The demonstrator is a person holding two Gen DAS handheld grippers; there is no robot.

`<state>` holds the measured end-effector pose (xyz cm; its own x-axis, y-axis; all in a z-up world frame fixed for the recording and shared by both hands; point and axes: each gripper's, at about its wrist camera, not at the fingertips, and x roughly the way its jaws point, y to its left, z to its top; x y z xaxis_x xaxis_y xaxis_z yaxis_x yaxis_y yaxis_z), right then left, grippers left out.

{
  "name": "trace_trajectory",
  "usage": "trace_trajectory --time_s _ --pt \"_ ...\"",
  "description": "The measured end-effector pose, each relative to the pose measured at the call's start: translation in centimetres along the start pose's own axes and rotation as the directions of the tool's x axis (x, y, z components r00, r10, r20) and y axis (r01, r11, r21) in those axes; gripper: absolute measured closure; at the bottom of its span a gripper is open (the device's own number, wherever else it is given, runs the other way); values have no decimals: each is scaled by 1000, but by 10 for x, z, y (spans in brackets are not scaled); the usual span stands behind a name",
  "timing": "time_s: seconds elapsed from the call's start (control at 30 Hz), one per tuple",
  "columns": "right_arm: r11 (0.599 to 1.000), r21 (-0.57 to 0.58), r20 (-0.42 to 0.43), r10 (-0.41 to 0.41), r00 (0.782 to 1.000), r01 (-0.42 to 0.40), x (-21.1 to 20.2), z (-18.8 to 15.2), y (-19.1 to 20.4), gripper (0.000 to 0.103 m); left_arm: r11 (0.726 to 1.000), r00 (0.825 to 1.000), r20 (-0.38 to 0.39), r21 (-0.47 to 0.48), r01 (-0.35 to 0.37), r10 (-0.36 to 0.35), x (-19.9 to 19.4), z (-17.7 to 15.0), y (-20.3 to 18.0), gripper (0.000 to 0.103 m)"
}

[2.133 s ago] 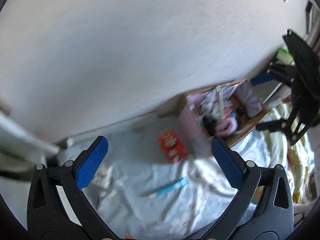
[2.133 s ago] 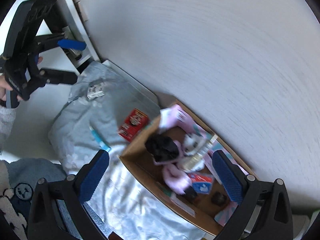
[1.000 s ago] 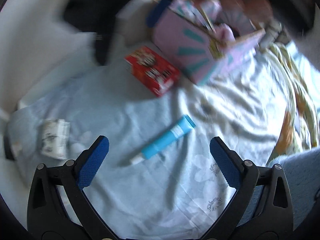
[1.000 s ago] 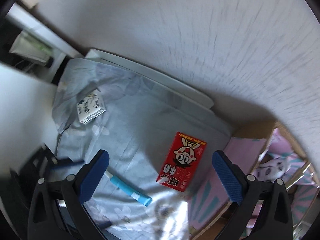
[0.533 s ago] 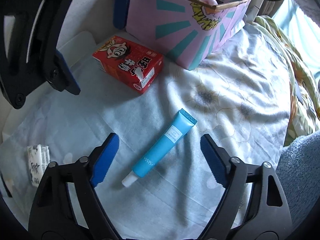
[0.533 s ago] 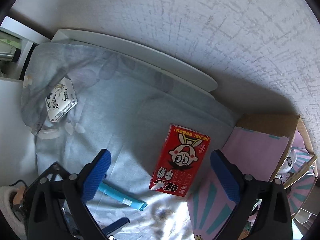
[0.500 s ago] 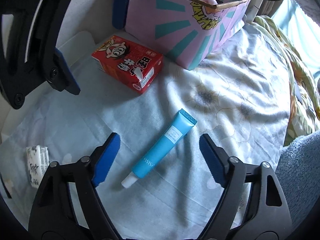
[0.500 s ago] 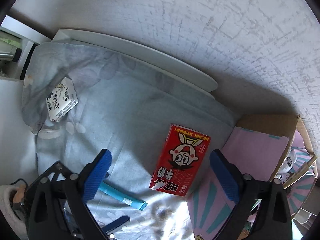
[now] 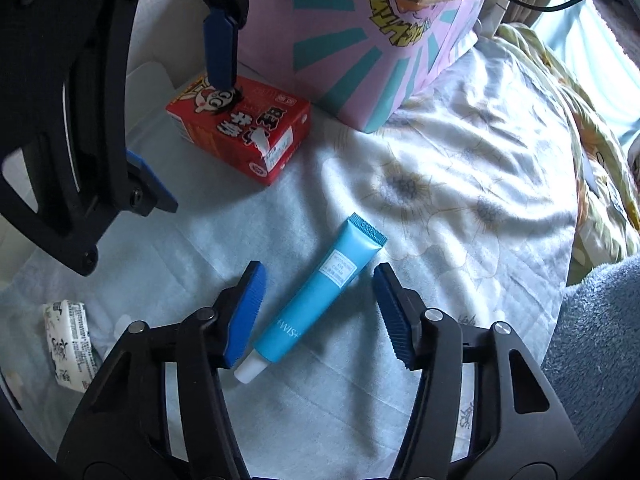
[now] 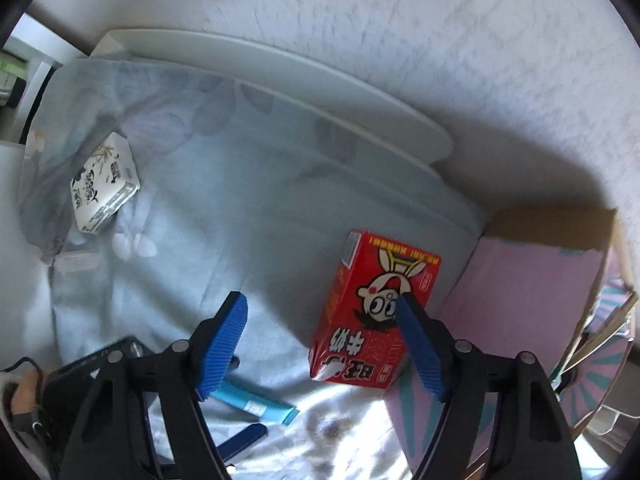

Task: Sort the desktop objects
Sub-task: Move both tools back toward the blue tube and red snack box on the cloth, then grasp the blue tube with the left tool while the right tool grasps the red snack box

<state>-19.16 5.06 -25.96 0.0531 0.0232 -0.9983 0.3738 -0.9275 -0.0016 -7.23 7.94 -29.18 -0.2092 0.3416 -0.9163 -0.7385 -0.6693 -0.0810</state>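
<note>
A light blue tube (image 9: 320, 286) lies on the pale floral cloth (image 9: 440, 200). My left gripper (image 9: 318, 302) is open, low over it, with one finger on each side of the tube and not touching it. A red carton (image 10: 376, 314) lies next to the pink cardboard box (image 10: 520, 292). My right gripper (image 10: 320, 332) is open above the carton's left half; its right fingertip (image 10: 416, 332) overlaps the carton's top face. The carton (image 9: 240, 128) and right gripper (image 9: 192, 128) also show in the left wrist view, and the tube (image 10: 256, 402) in the right wrist view.
A small white packet (image 10: 102, 182) lies at the cloth's far left, also in the left wrist view (image 9: 68, 350). The pink box (image 9: 360, 48) holds several items. A white board (image 10: 280, 76) runs along the wall. A blue fleece (image 9: 600, 340) lies at right.
Both grippers have come down closer to the cloth. The left one has narrowed around the tube. The right one has narrowed and now overlaps the red carton.
</note>
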Motion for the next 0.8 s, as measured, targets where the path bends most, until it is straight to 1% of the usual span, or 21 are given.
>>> trace_trajectory --time_s 0.13,0.2,0.37,0.53,0.6,0.67,0.7,0.8 --pt "1000 12 -1 -12 1000 12 0 1 0 30 1000 1000 1 2 1 -1 -2 -1 3 53" --pt "999 30 12 -18 1000 18 -2 0 -2 32 1000 1000 -2 5 -4 4 -3 -3 4 54" --pt "992 41 21 -123 992 122 -1 -3 -7 33 999 1000 -3 31 -20 20 -3 -5 -1 54" --pt "985 36 8 -169 986 169 9 -4 -4 32 999 1000 -6 33 -17 17 -6 -6 0 54" --pt "981 26 2 -192 981 192 15 -4 -3 33 999 1000 -8 34 -16 17 -7 -6 0 56" --pt "983 33 0 -183 983 183 18 -5 -4 33 999 1000 -9 35 -21 21 -7 -7 2 61" --pt "985 42 5 -165 986 164 17 -5 -6 33 999 1000 -8 33 -23 23 -7 -7 1 63" --pt "992 50 -13 -112 994 113 18 -4 -12 35 1000 1000 -17 26 -17 17 -9 -7 6 67"
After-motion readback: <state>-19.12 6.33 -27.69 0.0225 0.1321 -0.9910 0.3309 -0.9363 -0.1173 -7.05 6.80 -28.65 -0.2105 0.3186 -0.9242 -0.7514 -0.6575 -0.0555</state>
